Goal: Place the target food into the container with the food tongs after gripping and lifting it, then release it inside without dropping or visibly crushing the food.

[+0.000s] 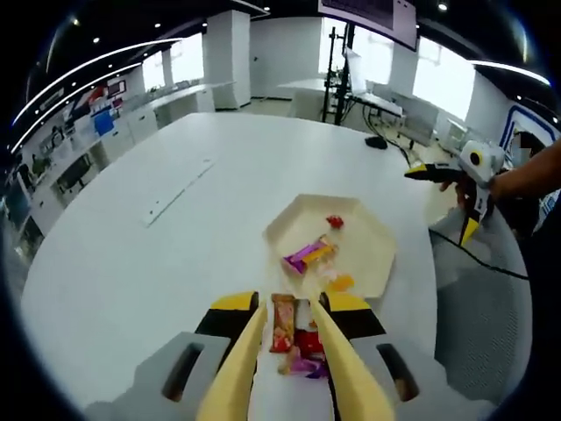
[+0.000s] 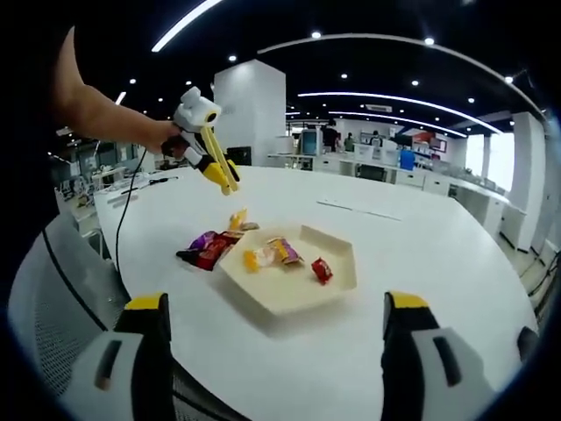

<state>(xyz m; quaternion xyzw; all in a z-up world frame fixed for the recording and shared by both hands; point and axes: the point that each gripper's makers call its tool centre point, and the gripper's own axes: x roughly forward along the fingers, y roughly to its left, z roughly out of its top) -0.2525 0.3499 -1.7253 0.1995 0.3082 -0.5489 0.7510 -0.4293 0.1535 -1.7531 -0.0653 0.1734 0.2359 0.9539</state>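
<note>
A cream hexagonal tray [image 1: 368, 230] lies on the white table [image 1: 131, 263] and holds a red packet [image 1: 334, 222], a purple-and-orange packet [image 1: 308, 254] and an orange piece [image 1: 340, 282]. Beside the tray is a small pile of wrapped snacks [image 1: 294, 338]. My left gripper [image 1: 287, 309] carries yellow tongs that hover over that pile, slightly apart and gripping nothing. In the right gripper view the left gripper [image 2: 230, 186] hangs above the pile [image 2: 209, 248] in a person's hand. My right gripper [image 2: 279, 303] is open wide, short of the tray [image 2: 289, 298]; it also appears as the right gripper [image 1: 443, 202].
A thin white strip [image 1: 180, 189] lies on the table's far side, and a black object [image 1: 377, 142] sits near the edge. A black cable [image 2: 127, 219] trails over the table edge. A mesh chair [image 2: 53, 324] stands near the right gripper. Office desks line the background.
</note>
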